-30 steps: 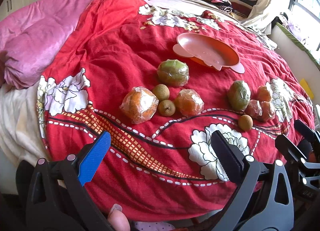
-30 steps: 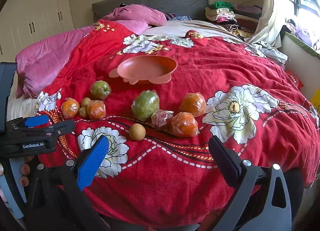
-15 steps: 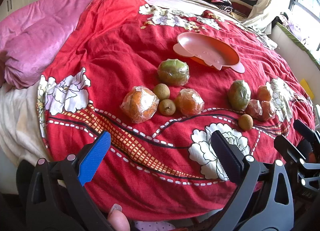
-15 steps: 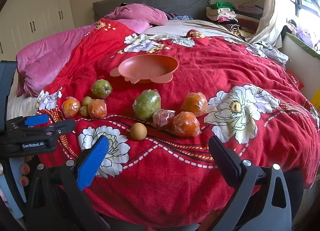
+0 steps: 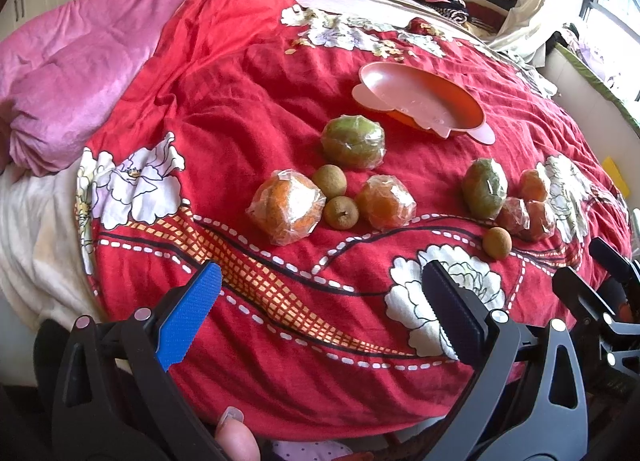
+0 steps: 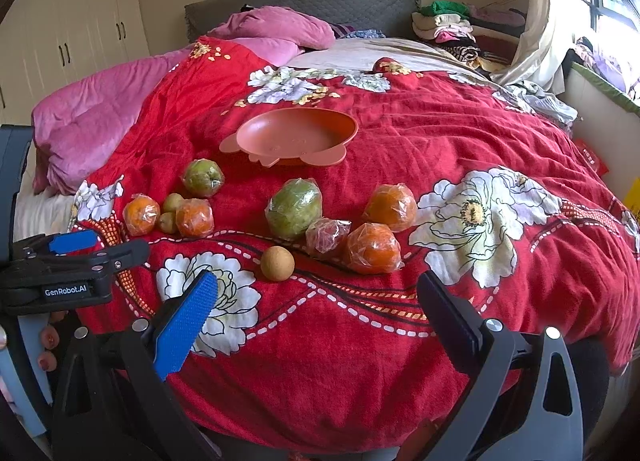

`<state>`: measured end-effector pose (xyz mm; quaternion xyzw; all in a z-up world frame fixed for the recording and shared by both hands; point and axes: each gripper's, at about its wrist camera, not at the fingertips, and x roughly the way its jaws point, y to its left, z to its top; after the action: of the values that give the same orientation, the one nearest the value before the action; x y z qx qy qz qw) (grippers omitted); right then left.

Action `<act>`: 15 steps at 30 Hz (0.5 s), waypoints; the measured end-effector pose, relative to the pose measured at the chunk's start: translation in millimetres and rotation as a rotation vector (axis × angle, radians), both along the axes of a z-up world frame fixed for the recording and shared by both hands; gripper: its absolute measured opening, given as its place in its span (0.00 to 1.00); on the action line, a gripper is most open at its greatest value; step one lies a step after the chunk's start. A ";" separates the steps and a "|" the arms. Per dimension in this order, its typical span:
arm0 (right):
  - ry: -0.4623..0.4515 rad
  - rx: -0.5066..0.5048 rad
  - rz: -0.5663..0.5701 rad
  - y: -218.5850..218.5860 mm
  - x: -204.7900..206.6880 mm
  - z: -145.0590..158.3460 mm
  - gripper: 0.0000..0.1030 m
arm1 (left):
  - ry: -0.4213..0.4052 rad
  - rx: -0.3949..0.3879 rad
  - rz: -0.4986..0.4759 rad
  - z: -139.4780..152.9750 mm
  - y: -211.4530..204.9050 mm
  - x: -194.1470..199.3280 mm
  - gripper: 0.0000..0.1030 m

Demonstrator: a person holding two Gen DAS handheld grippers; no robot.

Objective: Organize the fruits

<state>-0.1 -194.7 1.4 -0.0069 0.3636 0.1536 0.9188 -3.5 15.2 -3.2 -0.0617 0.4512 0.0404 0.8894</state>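
Several fruits lie on a red flowered bedspread (image 5: 240,101). A left group has a wrapped green fruit (image 5: 353,141) (image 6: 202,177), two wrapped oranges (image 5: 287,206) (image 5: 386,202) and two small brown fruits (image 5: 329,181). A right group has a wrapped green fruit (image 6: 294,208), wrapped oranges (image 6: 389,202) (image 6: 373,248), a small wrapped red fruit (image 6: 326,236) and a bare brown fruit (image 6: 277,263). An empty orange plate (image 6: 296,134) (image 5: 420,101) sits behind them. My left gripper (image 5: 320,313) and right gripper (image 6: 316,313) are both open and empty, near the bed's front edge.
A pink quilt (image 6: 100,113) lies at the left of the bed with pink pillows (image 6: 280,27) at the headboard. Folded clothes (image 6: 448,25) are stacked at the far right. A window and curtain (image 6: 540,21) are on the right. The left gripper's body shows in the right wrist view (image 6: 68,273).
Both views have shifted very slightly; the grippers stay open and the fruits have not moved.
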 end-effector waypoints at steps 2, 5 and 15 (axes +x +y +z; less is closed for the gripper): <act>0.004 -0.003 0.000 2.0 0.7 -1.5 0.96 | 0.001 -0.009 0.015 -0.9 5.6 1.5 0.92; 0.018 -0.002 0.007 5.4 4.2 -5.6 0.96 | 0.015 -0.011 0.042 -3.7 15.1 4.5 0.92; 0.046 -0.012 0.049 17.9 11.1 -12.8 0.96 | 0.034 0.018 0.037 -10.2 37.5 14.9 0.92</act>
<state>11.0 -176.7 -11.4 -0.0180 0.3855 0.1739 0.9060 11.4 52.7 -13.4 -0.0613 0.4647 0.0617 0.8812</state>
